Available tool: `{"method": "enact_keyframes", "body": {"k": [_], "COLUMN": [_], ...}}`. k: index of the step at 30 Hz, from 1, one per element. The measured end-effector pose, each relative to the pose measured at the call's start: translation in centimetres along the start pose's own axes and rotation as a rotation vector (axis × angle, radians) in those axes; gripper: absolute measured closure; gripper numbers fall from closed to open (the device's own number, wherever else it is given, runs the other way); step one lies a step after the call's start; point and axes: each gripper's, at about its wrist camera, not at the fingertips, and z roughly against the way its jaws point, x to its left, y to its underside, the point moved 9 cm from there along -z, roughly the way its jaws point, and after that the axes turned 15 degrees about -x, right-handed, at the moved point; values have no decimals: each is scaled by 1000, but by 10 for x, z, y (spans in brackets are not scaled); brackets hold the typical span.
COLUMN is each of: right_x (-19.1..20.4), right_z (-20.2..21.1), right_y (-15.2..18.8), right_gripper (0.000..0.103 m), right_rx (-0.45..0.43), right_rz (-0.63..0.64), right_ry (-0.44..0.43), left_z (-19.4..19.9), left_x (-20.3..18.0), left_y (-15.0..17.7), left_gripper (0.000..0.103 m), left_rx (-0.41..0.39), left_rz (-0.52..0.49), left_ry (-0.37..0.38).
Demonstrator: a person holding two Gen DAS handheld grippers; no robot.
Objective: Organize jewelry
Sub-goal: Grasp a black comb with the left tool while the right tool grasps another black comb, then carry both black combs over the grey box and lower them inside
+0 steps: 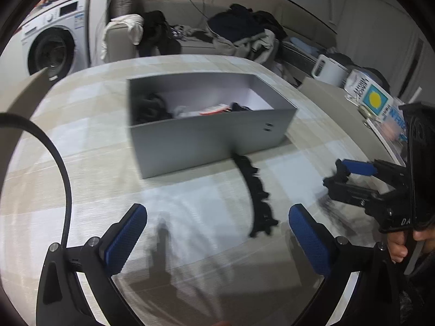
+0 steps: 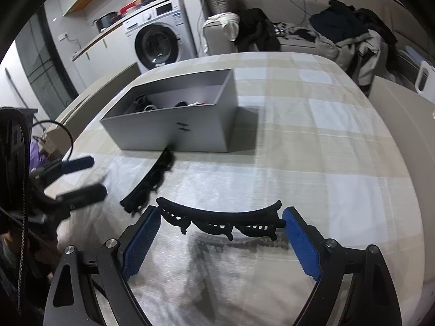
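A grey open box (image 1: 206,135) (image 2: 174,125) stands on the table with several dark and light items inside. A black curved hair clip (image 1: 257,195) (image 2: 152,184) lies on the cloth in front of the box. My left gripper (image 1: 217,233) is open and empty, just short of that clip; it also shows in the right wrist view (image 2: 81,176). My right gripper (image 2: 220,233) holds a second black hair clip (image 2: 220,217) by its ends, spanning between the blue pads, above the cloth. The right gripper shows in the left wrist view (image 1: 342,174).
The table wears a beige and white checked cloth (image 2: 312,149). A sofa with piled clothes (image 1: 244,32) and a washing machine (image 1: 51,46) stand behind. A white jug (image 1: 330,70) and printed cartons (image 1: 375,100) sit on a side surface to the right.
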Motion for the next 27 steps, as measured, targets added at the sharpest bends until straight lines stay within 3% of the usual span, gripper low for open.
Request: {"method": "enact_keyframes", "body": {"k": [3, 5, 7, 12, 14, 15, 17, 27], "right_x": [-6, -8, -10, -12, -13, -13, -14, -8], "right_z": [3, 5, 4, 2, 3, 3, 4, 10], "right_y": [-1, -1, -1, -1, -1, -1, -2, -14], "right_gripper": [12, 12, 12, 12, 12, 12, 12, 12], "right_rx": [-9, -14, -15, -13, -16, -16, -18, -54], "right_rz": [-19, -28, -31, -33, -37, -38, -39, -46], "right_ry": [2, 2, 2, 4, 6, 7, 10, -18], "left_z": [-4, -7, -10, -17, -22, -24, -26, -6], "left_x": [-8, -13, -16, -26, -28, -29, -31, -28], "left_y": [0, 2, 4, 2, 4, 5, 4, -12], "left_gripper": [11, 28, 36, 49, 68, 70, 85, 89], "left_rx": [17, 37, 51, 55, 71, 73, 70, -7], "left_rz": [-4, -20, -45, -62, -73, -80, -99, -72], "left_ry": [37, 61, 64, 91, 92, 90, 86, 96]}}
